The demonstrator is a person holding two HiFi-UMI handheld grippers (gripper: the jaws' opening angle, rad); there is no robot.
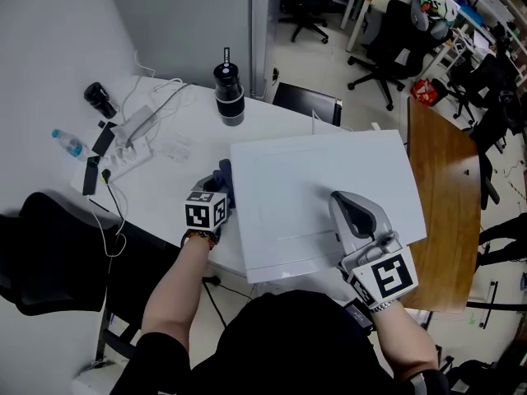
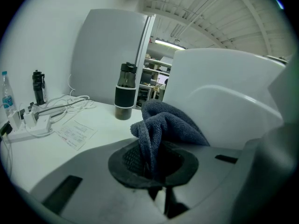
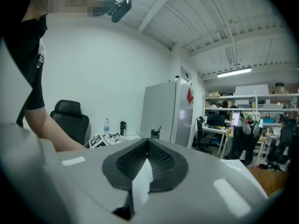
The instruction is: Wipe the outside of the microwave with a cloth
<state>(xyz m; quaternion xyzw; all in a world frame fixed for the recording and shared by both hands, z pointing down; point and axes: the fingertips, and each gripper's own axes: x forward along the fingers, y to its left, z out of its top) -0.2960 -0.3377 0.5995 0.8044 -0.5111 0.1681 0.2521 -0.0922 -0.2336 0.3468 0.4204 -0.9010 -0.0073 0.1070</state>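
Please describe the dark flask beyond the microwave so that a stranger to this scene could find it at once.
Start at the white microwave in the middle of the white table. Just beyond its far left corner the flask stands upright. Unlike the slimmer black bottle and the clear water bottle farther left, it is stout and stands alone.

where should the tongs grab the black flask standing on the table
Probably best to take the flask round its black lower sleeve, coming in level from its left, over the table. It stands upright and round, so the sleeve gives two even sides. The lid is uneven, and the microwave flanks its right.
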